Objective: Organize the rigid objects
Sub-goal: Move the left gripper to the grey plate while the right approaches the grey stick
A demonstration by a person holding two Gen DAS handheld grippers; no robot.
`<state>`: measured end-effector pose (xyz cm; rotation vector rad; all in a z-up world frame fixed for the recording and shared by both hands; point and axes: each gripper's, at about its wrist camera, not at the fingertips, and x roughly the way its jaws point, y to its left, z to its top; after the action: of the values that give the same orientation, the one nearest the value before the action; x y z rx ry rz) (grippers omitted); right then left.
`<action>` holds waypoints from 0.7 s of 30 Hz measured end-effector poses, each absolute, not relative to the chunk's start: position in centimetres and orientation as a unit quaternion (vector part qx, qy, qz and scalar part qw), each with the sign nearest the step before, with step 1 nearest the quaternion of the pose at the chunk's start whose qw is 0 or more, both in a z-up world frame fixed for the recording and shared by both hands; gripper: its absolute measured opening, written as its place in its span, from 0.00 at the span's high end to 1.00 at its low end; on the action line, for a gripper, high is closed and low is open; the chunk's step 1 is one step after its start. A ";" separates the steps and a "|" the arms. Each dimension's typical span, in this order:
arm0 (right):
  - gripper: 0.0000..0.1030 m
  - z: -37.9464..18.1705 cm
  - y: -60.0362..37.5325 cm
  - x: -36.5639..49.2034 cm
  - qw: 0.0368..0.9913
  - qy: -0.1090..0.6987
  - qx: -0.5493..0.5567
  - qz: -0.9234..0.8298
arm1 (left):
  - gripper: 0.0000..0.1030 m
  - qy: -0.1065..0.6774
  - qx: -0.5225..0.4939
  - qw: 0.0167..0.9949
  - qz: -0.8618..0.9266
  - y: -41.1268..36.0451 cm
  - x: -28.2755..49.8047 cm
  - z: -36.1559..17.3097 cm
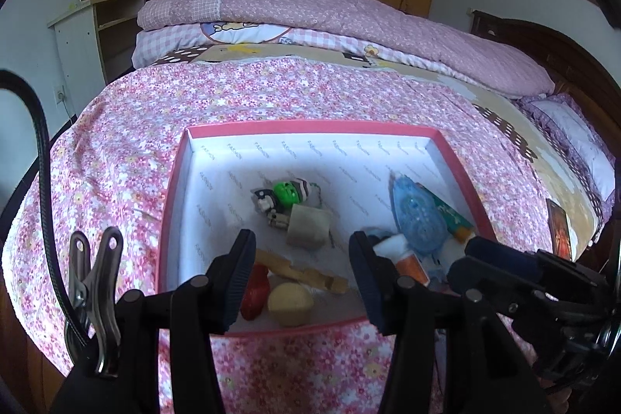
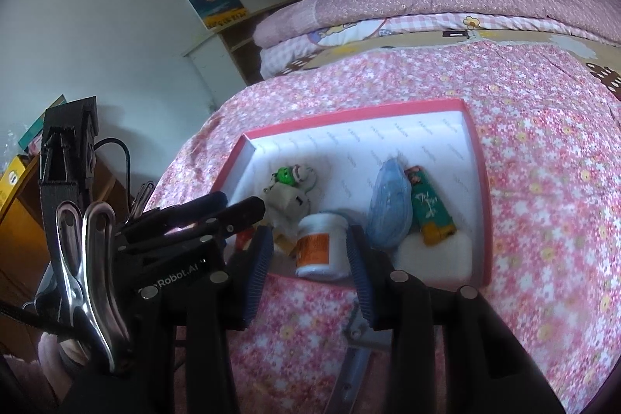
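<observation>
A pink-rimmed box sits on the flowered bedspread at the centre of both views, gathering the loose items in one place. In the right wrist view the right gripper brackets a white jar with an orange label at the box's near edge; whether its pads press the jar I cannot tell. The left gripper, low in its frame, stands released and empty above a red piece, a round cream piece and a wooden peg
</observation>
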<state>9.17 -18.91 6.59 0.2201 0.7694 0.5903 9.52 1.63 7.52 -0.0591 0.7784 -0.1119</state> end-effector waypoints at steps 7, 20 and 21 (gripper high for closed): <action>0.60 6.2 -19.6 7.5 0.879 0.373 0.107 0.278 | 0.49 0.380 -0.030 0.922 -0.061 1.4 8.1 7.6; 0.60 5.0 -20.9 4.5 0.877 0.383 0.108 0.268 | 0.49 0.379 -0.026 0.922 -0.073 0.7 5.5 7.5; 0.60 4.9 -21.0 4.3 0.877 0.384 0.108 0.267 | 0.49 0.379 -0.025 0.922 -0.074 0.7 5.2 7.5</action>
<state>4.28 -20.99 4.90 0.2255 0.8011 0.5564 5.22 0.66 7.53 -0.0516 0.7785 -0.1524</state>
